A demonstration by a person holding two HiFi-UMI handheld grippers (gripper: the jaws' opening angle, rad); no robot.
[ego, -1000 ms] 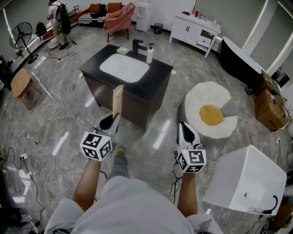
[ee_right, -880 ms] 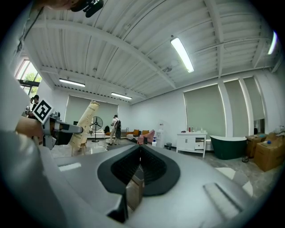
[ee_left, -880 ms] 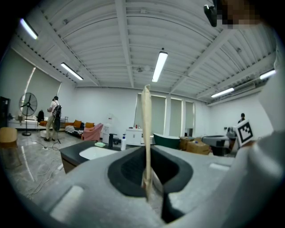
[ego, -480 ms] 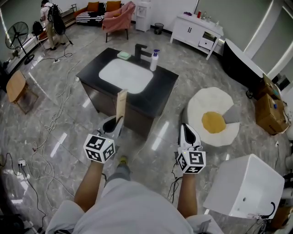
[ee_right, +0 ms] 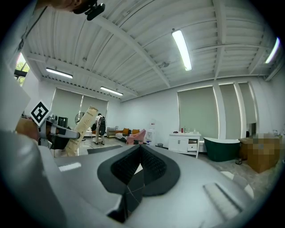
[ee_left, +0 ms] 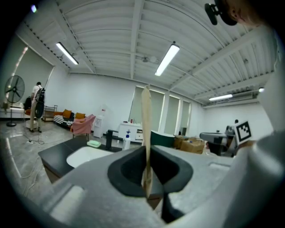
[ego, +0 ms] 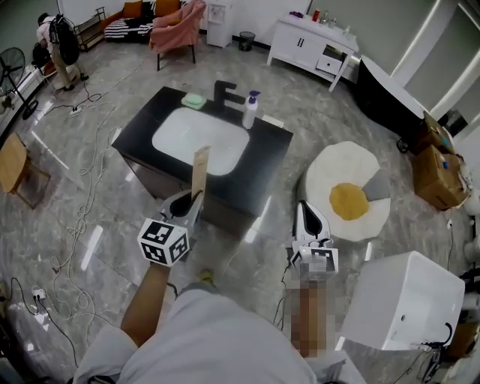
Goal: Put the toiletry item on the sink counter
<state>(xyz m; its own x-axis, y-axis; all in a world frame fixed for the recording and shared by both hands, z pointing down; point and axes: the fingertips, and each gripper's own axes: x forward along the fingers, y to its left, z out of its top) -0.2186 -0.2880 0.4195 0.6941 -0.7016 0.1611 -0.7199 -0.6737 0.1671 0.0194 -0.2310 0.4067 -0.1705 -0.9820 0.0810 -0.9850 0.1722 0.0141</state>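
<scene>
Since a second ago, both grippers are standing closer to the black-topped sink bench (ego: 271,147), which is now filling the upper middle of the head view, and the top of the carried tube is overlapping the basin's near edge. The left gripper (ego: 192,199) is clamping its jaws on a flat tan tube (ego: 199,168). It is holding the tube upright by the lower end, with the printed upper part rising well above the gripper. In the left gripper view the tube is showing edge-on, as a thin vertical strip pinched between the dark pads. The right gripper (ego: 306,208) is hovering at the lower right of centre with its jaws pressed together and nothing between them.

Beyond the tube, the bench is carrying an oval white basin (ego: 196,139) sunk into its top. A black faucet (ego: 224,92) is standing at the far edge, with a white pump bottle with a blue top (ego: 250,112) just to its right. A pale green soap bar (ego: 193,100) is lying just to the faucet's left. To the right of the bench, a fried-egg-shaped white and yellow cushion (ego: 344,187) is lying on the grey marble floor (ego: 90,187). A white box-shaped unit (ego: 405,298) is sitting in the lower right corner. At the upper left, a person (ego: 57,43) is standing near an orange sofa (ego: 127,16).
</scene>
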